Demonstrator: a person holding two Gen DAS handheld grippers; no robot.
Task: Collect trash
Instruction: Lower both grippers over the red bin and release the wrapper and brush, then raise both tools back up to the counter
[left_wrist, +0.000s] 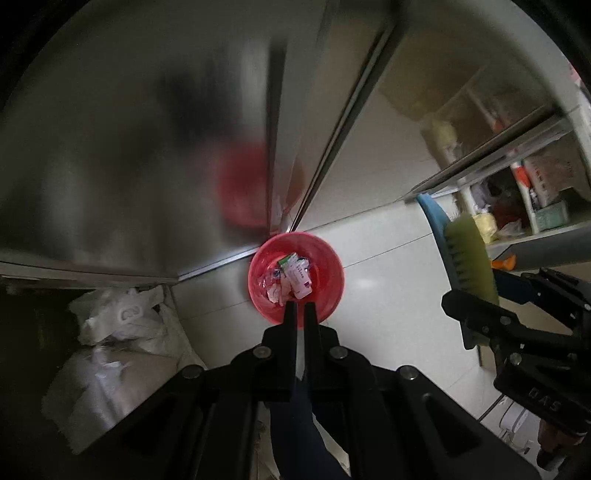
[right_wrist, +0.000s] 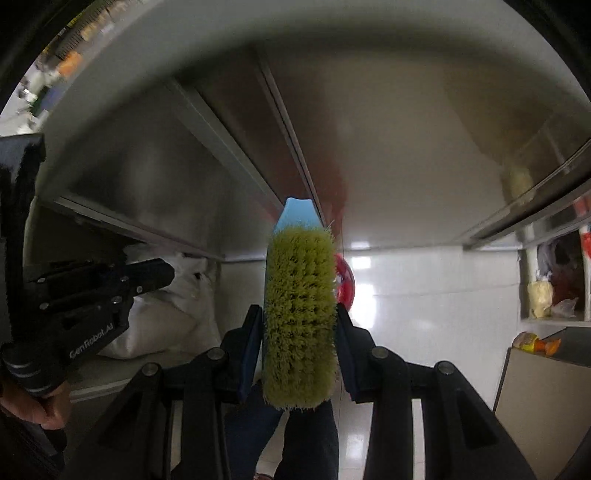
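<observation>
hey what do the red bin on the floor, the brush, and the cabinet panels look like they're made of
Red bin: probably plastic, smooth with a slight sheen.
Brush: yellow-green bristles, likely synthetic, dense and frayed at the edges; light blue back looks like moulded plastic.
Cabinet panels: apparently brushed stainless steel, grey with a blurred red reflection of the bin.
</observation>
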